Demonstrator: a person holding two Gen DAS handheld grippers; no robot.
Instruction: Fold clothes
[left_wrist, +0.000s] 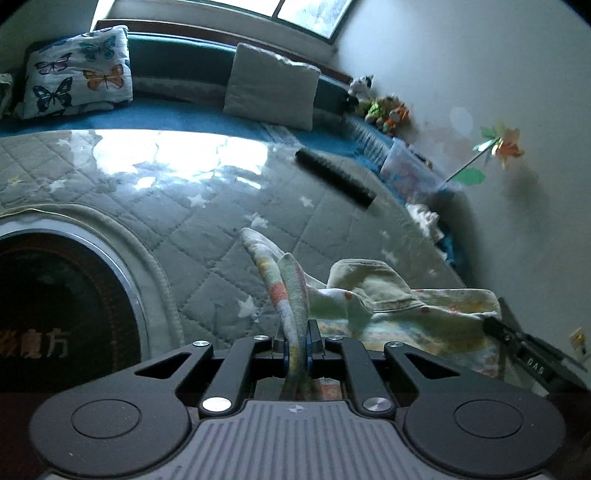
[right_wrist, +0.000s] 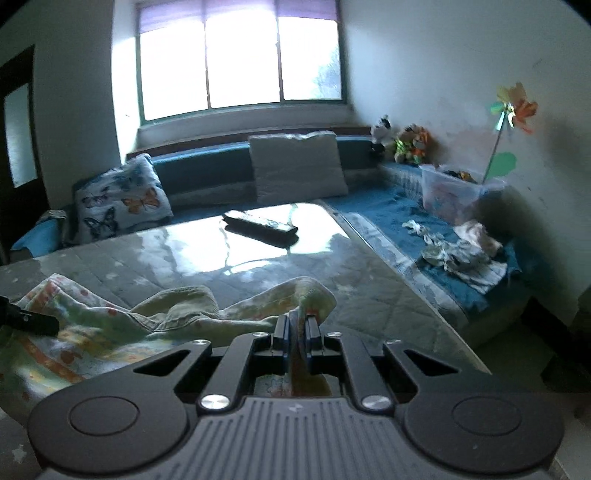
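Note:
A pale green and yellow printed garment (left_wrist: 388, 299) lies bunched on the glass-topped table (left_wrist: 192, 206). My left gripper (left_wrist: 296, 332) is shut on a folded edge of the garment, which stands up between its fingers. My right gripper (right_wrist: 297, 325) is shut on another edge of the same garment (right_wrist: 173, 306). The right gripper shows at the right of the left wrist view (left_wrist: 517, 339), and the left gripper shows at the far left of the right wrist view (right_wrist: 26, 319). The garment stretches between them.
A black remote (right_wrist: 260, 226) lies on the table (right_wrist: 369, 295) further back. Pillows (right_wrist: 297, 168) lean on the blue bench. More clothes (right_wrist: 461, 254) lie on the right bench beside a clear plastic box (right_wrist: 450, 192). A dark round opening (left_wrist: 62, 314) is at left.

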